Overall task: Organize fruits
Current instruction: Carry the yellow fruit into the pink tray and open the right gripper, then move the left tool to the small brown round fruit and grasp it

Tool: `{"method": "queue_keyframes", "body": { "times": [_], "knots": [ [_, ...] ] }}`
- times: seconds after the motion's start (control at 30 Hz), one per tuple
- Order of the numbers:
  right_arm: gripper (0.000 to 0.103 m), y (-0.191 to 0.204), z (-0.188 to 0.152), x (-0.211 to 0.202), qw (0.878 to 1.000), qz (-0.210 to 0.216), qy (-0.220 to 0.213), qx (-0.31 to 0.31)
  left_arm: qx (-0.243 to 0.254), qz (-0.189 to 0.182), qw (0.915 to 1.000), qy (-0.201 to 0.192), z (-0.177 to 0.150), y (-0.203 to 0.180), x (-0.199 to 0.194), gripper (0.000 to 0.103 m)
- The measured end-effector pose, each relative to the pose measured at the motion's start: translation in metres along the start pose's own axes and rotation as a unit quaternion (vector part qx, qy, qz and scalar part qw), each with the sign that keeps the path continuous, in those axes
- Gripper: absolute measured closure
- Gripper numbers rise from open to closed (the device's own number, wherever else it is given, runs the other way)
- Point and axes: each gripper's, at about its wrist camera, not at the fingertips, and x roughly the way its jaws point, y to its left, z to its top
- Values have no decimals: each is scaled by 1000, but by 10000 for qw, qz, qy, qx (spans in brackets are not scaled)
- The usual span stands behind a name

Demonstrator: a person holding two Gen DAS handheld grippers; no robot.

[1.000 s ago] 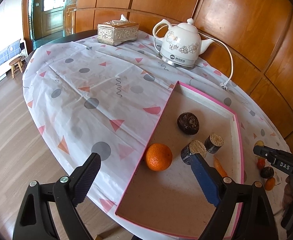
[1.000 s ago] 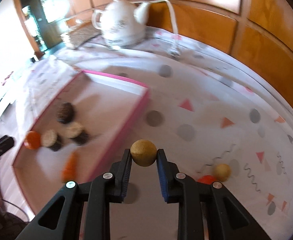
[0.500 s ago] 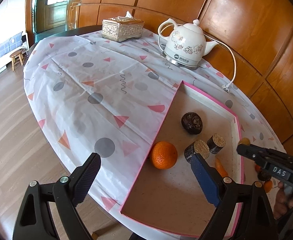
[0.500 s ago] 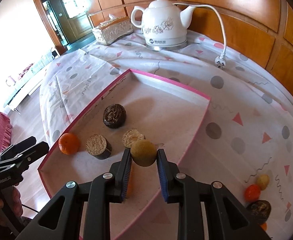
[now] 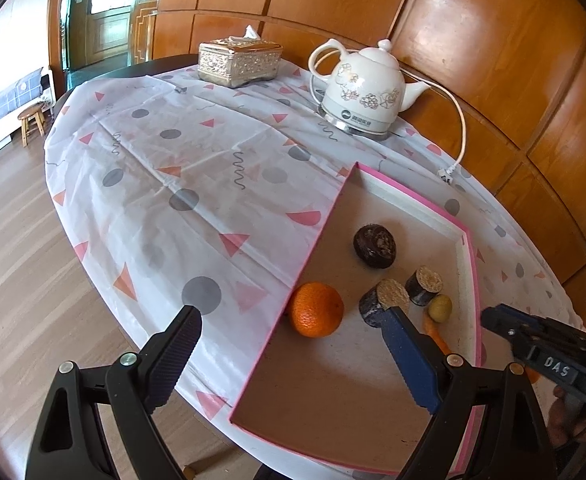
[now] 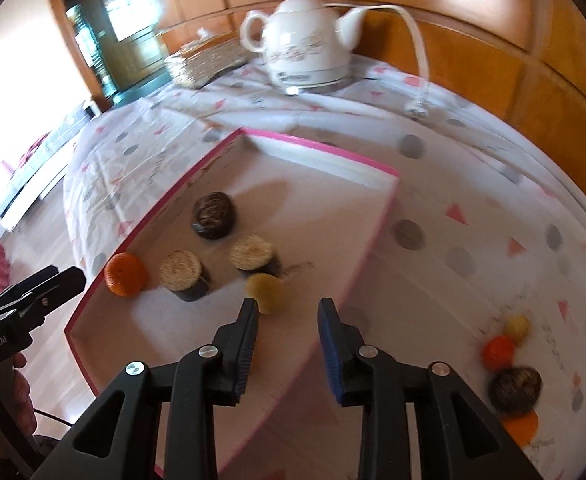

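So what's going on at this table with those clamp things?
A person is sorting fruit into a pink tray. The right hand-held gripper has just opened and let go of a small yellow-green fruit, which now lies in the tray beside the orange and dark pieces. The left hand-held gripper waits open and empty. More fruit lies outside on the cloth.

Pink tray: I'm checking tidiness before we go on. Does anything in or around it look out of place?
Mostly tidy. Several small fruits lie loose on the tablecloth, outside the pink tray. The kettle's plug lies unplugged beside the tray.
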Motion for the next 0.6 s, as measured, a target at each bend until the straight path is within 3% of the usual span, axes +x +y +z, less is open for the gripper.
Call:
{"method": "queue_keyframes", "body": {
  "times": [0.27, 0.6],
  "knots": [
    [72, -40, -20, -32, 9967, -464, -209, 634, 222, -85, 9997, 79, -2, -17, 1, 11],
    [71, -72, -43, -60, 9911, -935, -348, 882, 789, -350, 9963, 54, -4, -59, -3, 11]
  ]
}}
